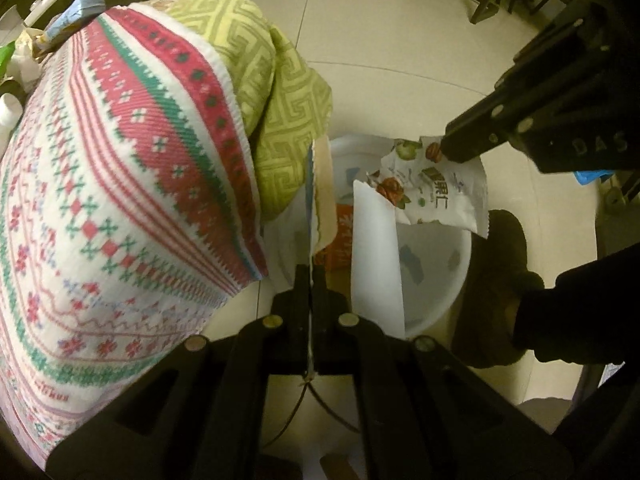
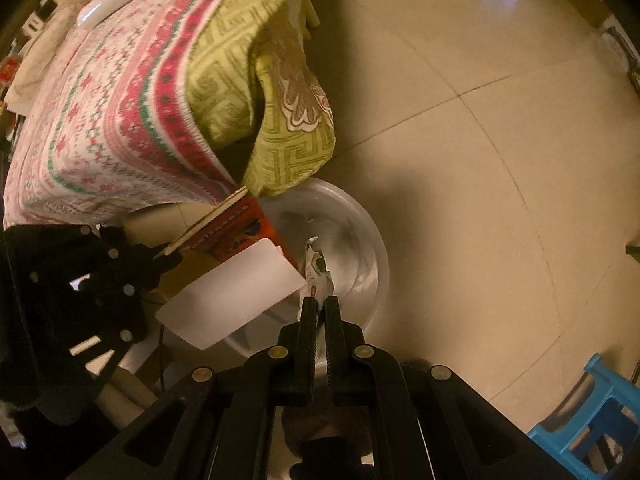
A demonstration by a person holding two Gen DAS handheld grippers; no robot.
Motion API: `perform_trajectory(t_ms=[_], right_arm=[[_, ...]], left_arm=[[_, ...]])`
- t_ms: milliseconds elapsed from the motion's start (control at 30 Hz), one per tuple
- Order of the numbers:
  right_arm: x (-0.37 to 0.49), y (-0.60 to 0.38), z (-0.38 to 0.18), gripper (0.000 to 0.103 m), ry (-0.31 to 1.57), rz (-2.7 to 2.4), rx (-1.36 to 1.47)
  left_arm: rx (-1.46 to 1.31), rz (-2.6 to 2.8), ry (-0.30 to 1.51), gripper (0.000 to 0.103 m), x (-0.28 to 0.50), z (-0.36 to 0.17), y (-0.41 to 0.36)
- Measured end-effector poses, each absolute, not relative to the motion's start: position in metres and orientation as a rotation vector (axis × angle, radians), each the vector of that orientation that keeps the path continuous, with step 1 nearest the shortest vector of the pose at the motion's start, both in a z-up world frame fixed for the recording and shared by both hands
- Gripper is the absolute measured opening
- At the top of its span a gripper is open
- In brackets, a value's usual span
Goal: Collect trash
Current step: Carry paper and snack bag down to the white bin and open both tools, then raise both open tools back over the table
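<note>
Snack wrapper pinched in right hand-held gripper

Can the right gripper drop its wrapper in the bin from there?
Probably yes. The right gripper holds the wrapper right over the open bin, with nothing under it.

Basin on floor beside draped table, snack wrapper and card above the basin.
</note>
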State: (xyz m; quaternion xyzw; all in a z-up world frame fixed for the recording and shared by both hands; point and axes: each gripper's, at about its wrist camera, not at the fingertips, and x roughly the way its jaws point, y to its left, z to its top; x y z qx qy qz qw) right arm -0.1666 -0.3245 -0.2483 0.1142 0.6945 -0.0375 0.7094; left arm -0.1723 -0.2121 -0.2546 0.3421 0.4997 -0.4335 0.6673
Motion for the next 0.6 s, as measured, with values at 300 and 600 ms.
perform_trajectory(t_ms=[300, 600], right_arm=[[-0.168, -0.345, -0.248, 0.016, 1.540, -0.079, 0.351], [-0.170, -0.349, -0.215, 0.050, 1.461, -0.059, 0.364]], left_arm=[[0.739, -1.006, 1.120, 0.009, -0.167, -0.257, -0.213], [0.625, -1.028, 1.128, 0.050, -0.154, -0.217, -0.203]])
